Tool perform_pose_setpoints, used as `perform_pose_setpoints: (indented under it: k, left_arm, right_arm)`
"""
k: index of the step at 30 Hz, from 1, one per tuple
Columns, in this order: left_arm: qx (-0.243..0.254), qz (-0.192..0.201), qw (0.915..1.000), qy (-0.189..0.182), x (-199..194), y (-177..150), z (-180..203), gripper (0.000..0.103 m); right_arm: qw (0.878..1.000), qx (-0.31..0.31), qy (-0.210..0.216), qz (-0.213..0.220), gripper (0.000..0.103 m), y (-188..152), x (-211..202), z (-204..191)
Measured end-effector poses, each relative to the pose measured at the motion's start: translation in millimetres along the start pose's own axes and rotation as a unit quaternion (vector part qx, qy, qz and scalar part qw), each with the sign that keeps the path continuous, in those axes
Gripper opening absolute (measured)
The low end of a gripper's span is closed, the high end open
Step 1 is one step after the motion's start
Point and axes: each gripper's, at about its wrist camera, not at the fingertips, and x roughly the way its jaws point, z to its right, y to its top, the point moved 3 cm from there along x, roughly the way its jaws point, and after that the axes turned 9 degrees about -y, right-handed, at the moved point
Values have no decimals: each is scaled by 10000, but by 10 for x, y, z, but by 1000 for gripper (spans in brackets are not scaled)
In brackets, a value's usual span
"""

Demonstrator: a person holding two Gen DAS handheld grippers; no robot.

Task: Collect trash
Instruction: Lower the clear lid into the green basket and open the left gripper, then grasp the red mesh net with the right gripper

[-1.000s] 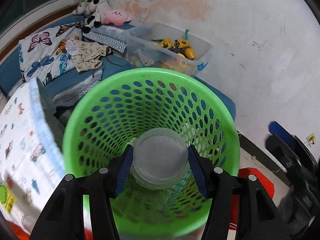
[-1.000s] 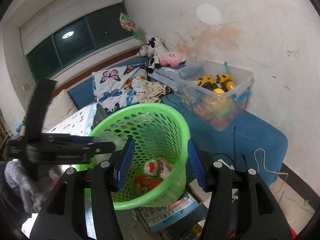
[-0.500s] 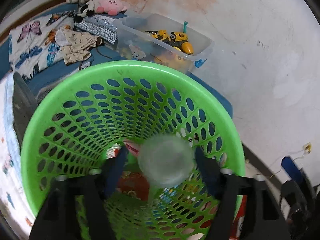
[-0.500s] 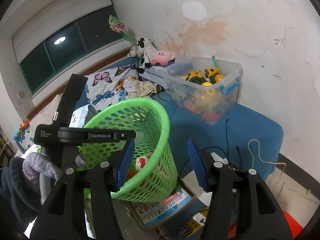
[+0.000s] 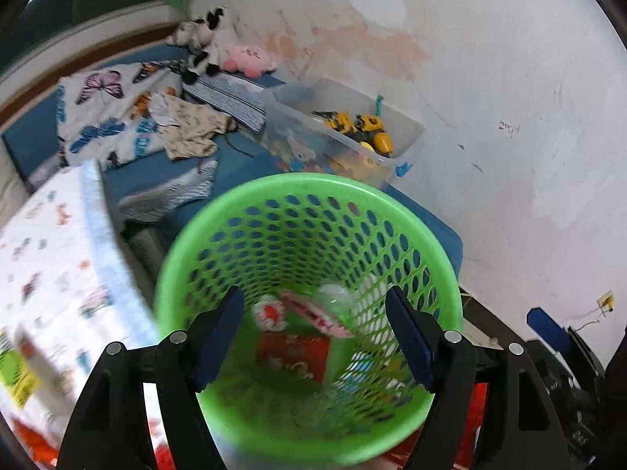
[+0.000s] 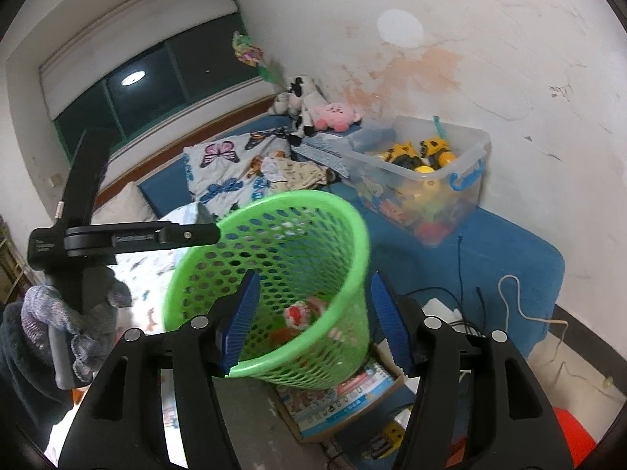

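Observation:
A green perforated basket (image 5: 305, 180) fills the left wrist view, and I look down into it. My left gripper (image 5: 313, 293) hangs open above its mouth with nothing between the fingers. At the bottom lie a clear plastic cup (image 5: 335, 293), a red-and-white crumpled wrapper (image 5: 270, 313), a pink wrapper (image 5: 313, 311) and a red carton (image 5: 292, 352). In the right wrist view the basket (image 6: 274, 250) stands tilted beyond my right gripper (image 6: 313, 313), whose jaws are opening and hold nothing. A gloved hand (image 6: 58, 313) holds the left gripper (image 6: 211, 231) at the basket's rim.
A clear bin of yellow toys (image 6: 423, 180) sits on the blue mattress (image 6: 509, 243) by the stained wall. A butterfly blanket (image 6: 223, 168) and plush toys (image 6: 313, 113) lie further back. A box of booklets (image 6: 352, 395) sits under the basket, with cables (image 6: 509, 293) to the right.
The left gripper opened and let go of the clear cup, which dropped into the basket. That gripper then drew back from the basket mouth. The right gripper swung so the basket sits centred.

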Motion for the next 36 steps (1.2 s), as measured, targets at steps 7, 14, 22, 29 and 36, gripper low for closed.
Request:
perform_pose_setpoints:
  k: [7, 14, 22, 29, 36]
  left_arm:
    - [-258, 246, 9991, 234, -651, -421, -247, 72]
    - [-524, 414, 9956, 663, -1212, -963, -572, 72]
    - [-865, 706, 9860, 1237, -1817, -1442, -978, 72]
    - [-1312, 880, 9766, 1460, -2190, -1771, -1276, 72]
    - [-1660, 855, 9692, 1604, -2364, -2134, -1465, 72]
  right_arm:
    - [9992, -245, 302, -124, 66, -83, -136, -382]
    - [9951, -623, 664, -385, 67, -269, -165, -840]
    - [9857, -1057, 1102, -711, 70, -472, -64, -1385]
    - [9738, -1322, 1533, -1036, 71, -662, 42, -1841]
    - [9591, -1658, 1854, -1351, 73, -844, 195, -2246]
